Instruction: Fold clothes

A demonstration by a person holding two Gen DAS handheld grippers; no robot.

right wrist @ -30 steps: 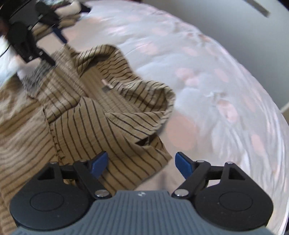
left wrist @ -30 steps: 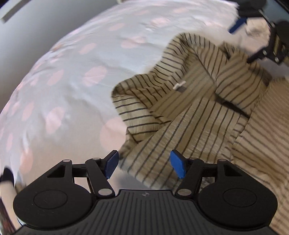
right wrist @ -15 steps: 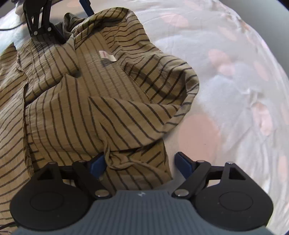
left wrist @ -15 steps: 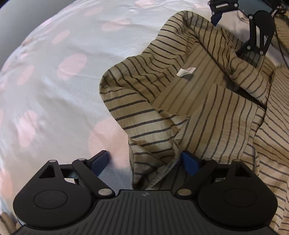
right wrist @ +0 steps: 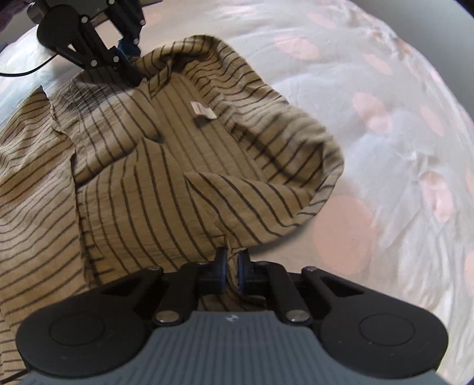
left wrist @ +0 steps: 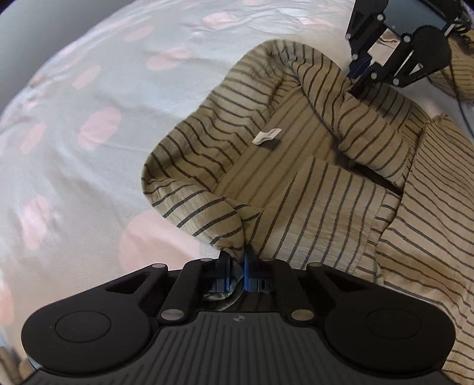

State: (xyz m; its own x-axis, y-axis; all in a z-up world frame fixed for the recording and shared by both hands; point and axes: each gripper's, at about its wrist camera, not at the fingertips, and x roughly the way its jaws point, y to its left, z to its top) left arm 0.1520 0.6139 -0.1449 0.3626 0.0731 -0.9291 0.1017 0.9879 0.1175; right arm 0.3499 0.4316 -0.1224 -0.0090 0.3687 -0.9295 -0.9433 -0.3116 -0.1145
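Crinkled striped shirt (left wrist: pixel 326 207), collar bunched in both closed tools.

Pale bedsheet (left wrist: pixel 89 165) with pink dots, softly wrinkled, in daylight; plain grey wall (right wrist: pixel 444 9) behind.

A bed sheet (left wrist: pixel 89 165) covers the whole soft top. It is pale blue-white with big pink dots and has small wrinkles. A tan shirt (left wrist: pixel 326 207) with thin dark stripes lies right on it, bunched and crumpled. The shirt's collar is open, with a little white tag (right wrist: pixel 203 111) inside. The sheet is bare beside the collar.
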